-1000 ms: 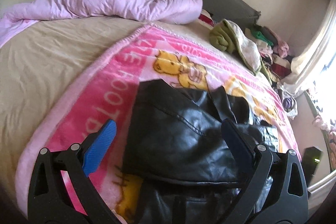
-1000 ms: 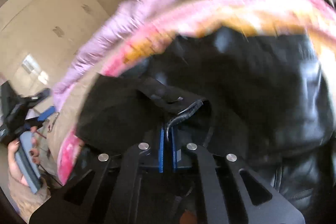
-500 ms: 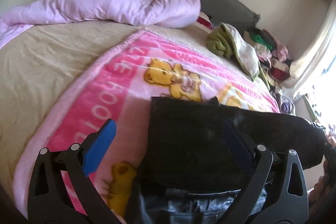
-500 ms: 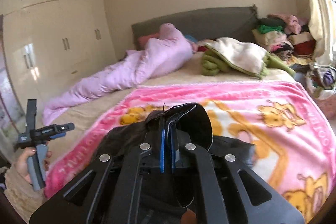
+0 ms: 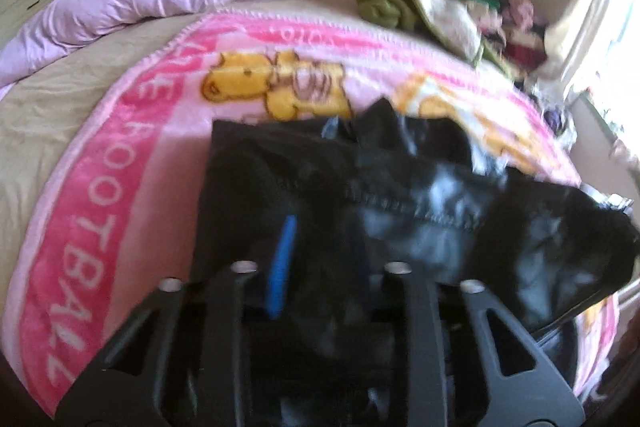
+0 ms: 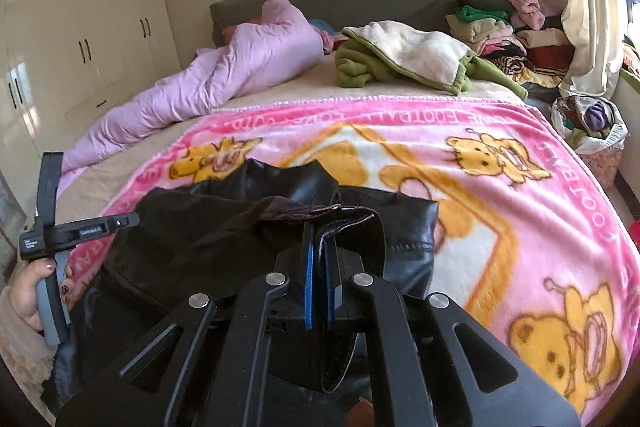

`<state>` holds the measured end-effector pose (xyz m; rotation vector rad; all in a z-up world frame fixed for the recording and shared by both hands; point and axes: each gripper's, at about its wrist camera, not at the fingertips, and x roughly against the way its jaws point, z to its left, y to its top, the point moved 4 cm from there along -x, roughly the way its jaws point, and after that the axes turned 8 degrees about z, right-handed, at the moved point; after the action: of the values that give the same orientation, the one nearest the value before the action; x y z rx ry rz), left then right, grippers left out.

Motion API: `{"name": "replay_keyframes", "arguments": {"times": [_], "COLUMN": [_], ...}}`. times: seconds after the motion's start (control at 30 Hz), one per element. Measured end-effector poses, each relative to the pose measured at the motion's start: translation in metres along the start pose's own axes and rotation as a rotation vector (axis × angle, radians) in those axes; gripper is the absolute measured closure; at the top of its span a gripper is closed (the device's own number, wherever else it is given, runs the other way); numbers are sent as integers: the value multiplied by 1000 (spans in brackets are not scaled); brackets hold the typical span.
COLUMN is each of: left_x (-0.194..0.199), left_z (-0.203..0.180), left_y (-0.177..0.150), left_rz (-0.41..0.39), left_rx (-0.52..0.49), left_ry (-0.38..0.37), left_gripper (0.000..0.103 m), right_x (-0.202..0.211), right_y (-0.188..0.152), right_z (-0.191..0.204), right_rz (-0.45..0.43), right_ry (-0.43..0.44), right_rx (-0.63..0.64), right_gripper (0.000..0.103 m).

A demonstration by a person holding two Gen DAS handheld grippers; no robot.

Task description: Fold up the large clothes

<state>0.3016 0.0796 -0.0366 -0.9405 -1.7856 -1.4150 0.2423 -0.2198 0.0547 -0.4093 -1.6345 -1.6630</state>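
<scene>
A black leather jacket point(image 5: 420, 211) lies partly folded on the pink cartoon blanket point(image 5: 100, 211). It also shows in the right wrist view point(image 6: 208, 239). My left gripper point(image 5: 316, 259) has its jaws closed in around a fold of the jacket; the view is blurred and the cloth hides the right finger. My right gripper point(image 6: 318, 267) is shut on the jacket's hem, the blue pads pinching the edge. The left gripper point(image 6: 52, 239) shows in a hand at the left of the right wrist view, where its jaws are hidden.
A lilac duvet point(image 6: 208, 79) lies bunched along the bed's far left. A green and cream blanket point(image 6: 408, 59) and a pile of clothes point(image 6: 504, 27) sit near the grey headboard. A bag of clothes point(image 6: 592, 123) stands beside the bed at right. Wardrobes point(image 6: 80, 39) line the left wall.
My left gripper went from wide open to closed around the jacket's fold. My right gripper, still shut on the hem, has swung up and settled over the blanket.
</scene>
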Motion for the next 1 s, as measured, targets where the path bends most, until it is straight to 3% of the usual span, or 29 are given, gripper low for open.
{"name": "replay_keyframes", "arguments": {"times": [0.23, 0.33, 0.43, 0.47, 0.5, 0.57, 0.67, 0.8, 0.9, 1.0], "left_x": [-29, -31, -31, -32, -31, -31, -32, -32, -32, -32], "left_z": [-10, -7, -1, -1, 0, -1, -2, 0, 2, 4], "left_y": [-22, -23, -24, -24, -25, -24, -24, -24, -24, -24], "left_rz": [72, 72, 78, 79, 78, 77, 79, 78, 78, 78], "left_rx": [-114, -101, -64, -58, -55, -58, -57, -49, -42, -33], "left_ry": [73, 50, 0, -10, -16, -18, -18, -34, -50, -64], "left_gripper": [91, 92, 92, 92, 92, 92, 92, 92, 92, 92], "right_x": [-13, -25, -31, -33, -30, -20, -14, -30, -57, -88], "right_y": [-14, -25, -31, -34, -34, -30, -19, -6, 0, -1], "right_z": [-3, -6, -13, -17, -19, -22, -11, 21, 40, 40], "right_rz": [50, 88, 131, 157, 156, 107, 68, 84, 138, 225], "right_ry": [-36, -81, -93, -106, -128, -158, -148, -92, -54, -73], "right_rx": [-11, -2, -26, -28, -30, -32, -15, 60, 83, 49], "right_gripper": [99, 96, 87, 76, 68, 62, 62, 74, 79, 80]}}
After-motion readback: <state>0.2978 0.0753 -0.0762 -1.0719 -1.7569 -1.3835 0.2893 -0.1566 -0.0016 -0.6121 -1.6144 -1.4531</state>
